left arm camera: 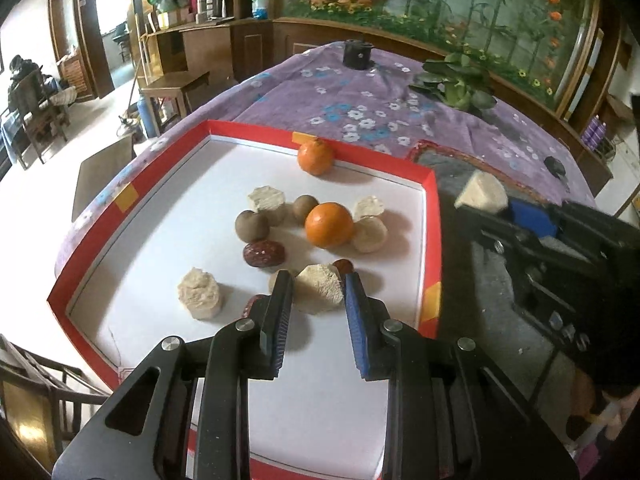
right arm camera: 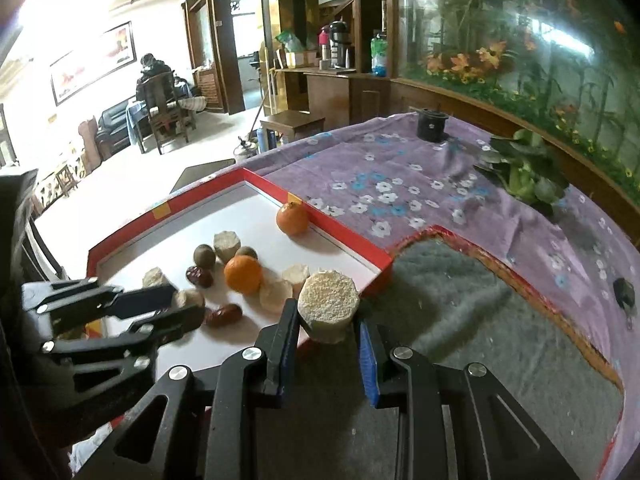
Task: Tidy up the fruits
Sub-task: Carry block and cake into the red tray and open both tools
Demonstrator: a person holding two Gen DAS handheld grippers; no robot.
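A red-rimmed tray (left arm camera: 128, 196) with a white floor holds two oranges (left arm camera: 329, 224), brown round fruits (left arm camera: 252, 226), dark red dates (left arm camera: 264, 253) and several pale cut chunks (left arm camera: 199, 292). My left gripper (left arm camera: 317, 280) hangs over the tray's near right part, shut on a pale hexagonal chunk (left arm camera: 318, 290). My right gripper (right arm camera: 327, 314) is shut on another pale hexagonal chunk (right arm camera: 327, 300), just past the tray's right rim (right arm camera: 348, 240) and over the grey mat (right arm camera: 460, 304). Each gripper shows in the other's view: the left gripper (right arm camera: 188, 304) and the right gripper (left arm camera: 486, 210).
The grey felt mat has a red-orange edge (right arm camera: 520, 280) and lies right of the tray on a purple flowered cloth (right arm camera: 380, 184). A black cup (right arm camera: 431, 124), leafy greens (right arm camera: 524, 176) and a small dark object (right arm camera: 624, 292) lie on the cloth. A person sits far back left.
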